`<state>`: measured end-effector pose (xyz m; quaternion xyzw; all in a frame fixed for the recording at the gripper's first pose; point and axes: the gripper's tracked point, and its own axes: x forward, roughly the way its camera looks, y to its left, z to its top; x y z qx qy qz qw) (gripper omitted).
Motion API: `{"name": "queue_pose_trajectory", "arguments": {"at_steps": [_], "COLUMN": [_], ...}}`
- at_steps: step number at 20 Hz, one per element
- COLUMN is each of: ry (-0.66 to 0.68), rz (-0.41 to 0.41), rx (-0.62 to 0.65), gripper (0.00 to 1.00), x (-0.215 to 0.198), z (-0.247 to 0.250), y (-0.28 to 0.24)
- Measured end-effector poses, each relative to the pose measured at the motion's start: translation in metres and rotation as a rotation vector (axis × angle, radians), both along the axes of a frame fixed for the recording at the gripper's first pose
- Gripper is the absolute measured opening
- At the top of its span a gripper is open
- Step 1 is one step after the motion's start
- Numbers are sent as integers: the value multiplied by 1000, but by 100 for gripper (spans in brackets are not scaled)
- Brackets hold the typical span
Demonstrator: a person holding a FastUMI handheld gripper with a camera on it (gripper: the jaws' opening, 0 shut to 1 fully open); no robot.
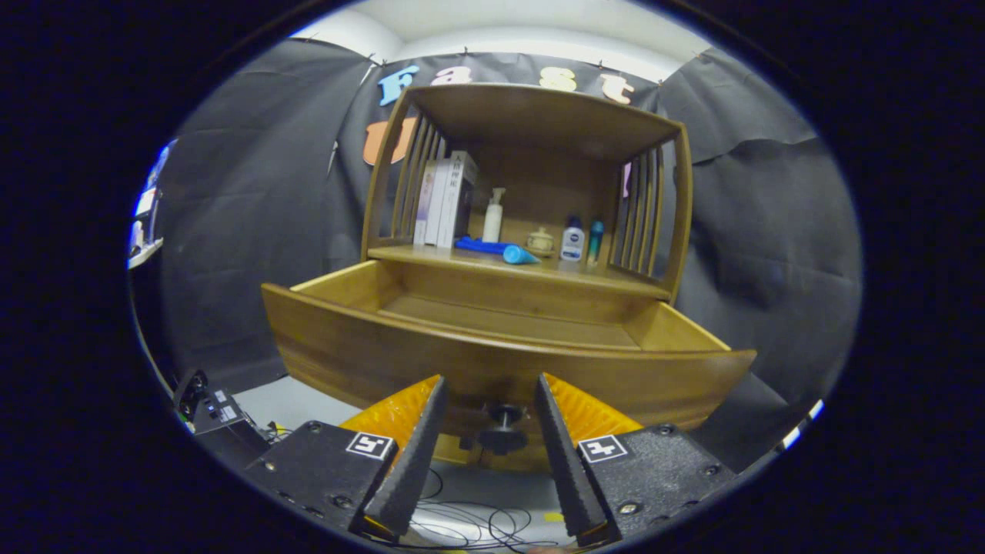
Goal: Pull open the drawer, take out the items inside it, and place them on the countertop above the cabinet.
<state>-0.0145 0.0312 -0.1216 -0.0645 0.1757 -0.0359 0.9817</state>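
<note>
The wooden drawer [492,362] of the cabinet stands pulled out toward me. Its visible floor [508,319] is bare, and the near part is hidden behind the front panel. A dark round knob [502,432] hangs under the drawer front, between my fingers but apart from both. My gripper [491,378] is open, its fingertips just at the drawer front. On the countertop [616,278] above the drawer lies a blue tube [496,248].
The countertop also carries upright books [445,201], a white pump bottle [492,217], a small jar [540,241], a white bottle with a blue cap [572,240] and a teal bottle [595,238]. Slatted sides and a top board enclose it. Cables [477,527] lie on the floor below.
</note>
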Motion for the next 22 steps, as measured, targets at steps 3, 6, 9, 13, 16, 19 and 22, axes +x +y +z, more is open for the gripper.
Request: {"name": "queue_pose_trajectory", "arguments": {"at_steps": [3, 6, 9, 13, 16, 19, 22], "ry": [-19, -20, -7, -24, -31, -52, -59], "rz": [-28, -39, -36, -34, -55, -70, -86], "rx": [1, 15, 38, 49, 8, 9, -4], "gripper": [74, 74, 73, 74, 95, 100, 100], "x": [5, 11, 16, 21, 22, 23, 25], "z": [-3, -13, -25, -27, -32, -31, -31], "y": [-9, -14, -14, -8, -10, -9, -13]}}
